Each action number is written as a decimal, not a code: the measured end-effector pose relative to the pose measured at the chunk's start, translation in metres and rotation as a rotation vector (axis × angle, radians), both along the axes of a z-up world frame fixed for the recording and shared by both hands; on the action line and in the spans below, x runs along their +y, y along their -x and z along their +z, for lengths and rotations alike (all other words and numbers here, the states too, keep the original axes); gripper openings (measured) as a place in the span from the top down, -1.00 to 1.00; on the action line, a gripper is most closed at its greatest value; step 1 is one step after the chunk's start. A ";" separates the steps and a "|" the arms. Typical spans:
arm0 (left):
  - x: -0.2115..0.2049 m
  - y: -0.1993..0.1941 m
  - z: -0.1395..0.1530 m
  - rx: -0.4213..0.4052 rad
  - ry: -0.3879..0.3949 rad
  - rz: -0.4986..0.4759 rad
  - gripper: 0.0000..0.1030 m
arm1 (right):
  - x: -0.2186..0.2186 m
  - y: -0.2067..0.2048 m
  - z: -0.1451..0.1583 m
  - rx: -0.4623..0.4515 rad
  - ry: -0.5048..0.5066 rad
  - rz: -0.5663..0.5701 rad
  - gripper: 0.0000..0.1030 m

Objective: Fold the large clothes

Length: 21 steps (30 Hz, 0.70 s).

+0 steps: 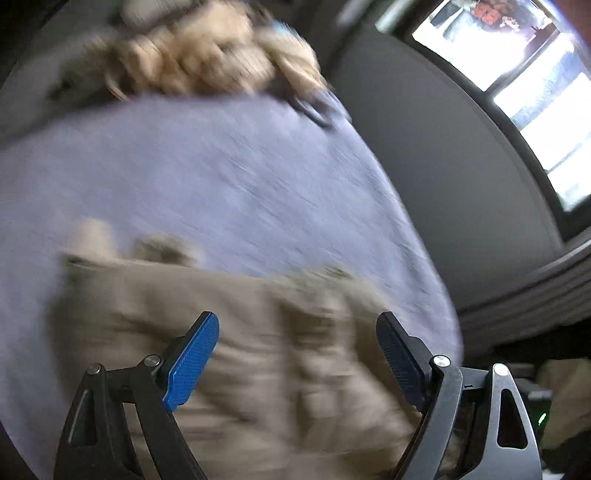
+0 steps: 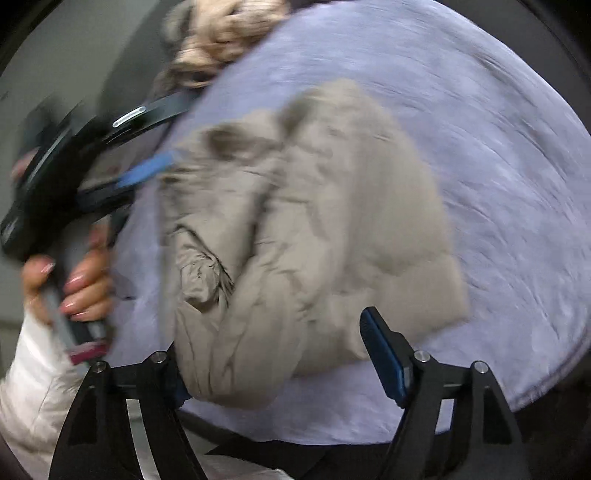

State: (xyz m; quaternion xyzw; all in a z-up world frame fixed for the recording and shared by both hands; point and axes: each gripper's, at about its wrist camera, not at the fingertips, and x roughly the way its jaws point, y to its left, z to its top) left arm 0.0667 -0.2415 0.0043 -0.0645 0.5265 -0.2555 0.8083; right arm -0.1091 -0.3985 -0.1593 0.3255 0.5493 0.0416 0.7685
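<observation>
A beige puffer jacket (image 2: 325, 229) lies folded into a bundle on a lavender sheet (image 2: 498, 166). In the left wrist view the jacket (image 1: 240, 354) fills the lower middle, blurred. My left gripper (image 1: 299, 354) is open and empty just above the jacket. It also shows in the right wrist view (image 2: 147, 170) at the jacket's left edge, held by a hand. My right gripper (image 2: 273, 354) is open, its jaws wide apart, with the jacket's near edge between them; its left finger is partly hidden by the fabric.
A tan fluffy heap (image 1: 207, 55) lies at the far edge of the lavender sheet (image 1: 221, 177), also visible in the right wrist view (image 2: 221, 33). A dark grey wall (image 1: 424, 155) and bright windows (image 1: 535, 92) are beyond the surface.
</observation>
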 end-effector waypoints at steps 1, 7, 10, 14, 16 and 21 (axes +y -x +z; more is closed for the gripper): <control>0.013 0.000 0.000 -0.029 -0.030 0.024 -0.69 | -0.006 0.006 -0.005 0.016 -0.005 -0.032 -0.55; 0.057 -0.014 -0.055 0.010 -0.177 0.127 -0.69 | 0.005 0.022 0.003 -0.038 0.074 -0.024 0.74; 0.049 -0.017 -0.067 0.019 -0.157 0.149 -0.69 | 0.010 0.026 0.030 -0.120 0.214 0.013 0.79; 0.011 -0.019 -0.070 -0.012 -0.155 0.107 -0.69 | -0.017 0.043 0.032 -0.079 0.271 -0.069 0.79; -0.011 -0.016 -0.069 -0.043 -0.176 0.067 -0.69 | -0.035 0.049 0.016 -0.031 0.273 -0.115 0.79; -0.052 -0.011 -0.072 -0.077 -0.223 -0.004 -0.69 | -0.059 0.036 -0.037 0.067 0.264 -0.123 0.78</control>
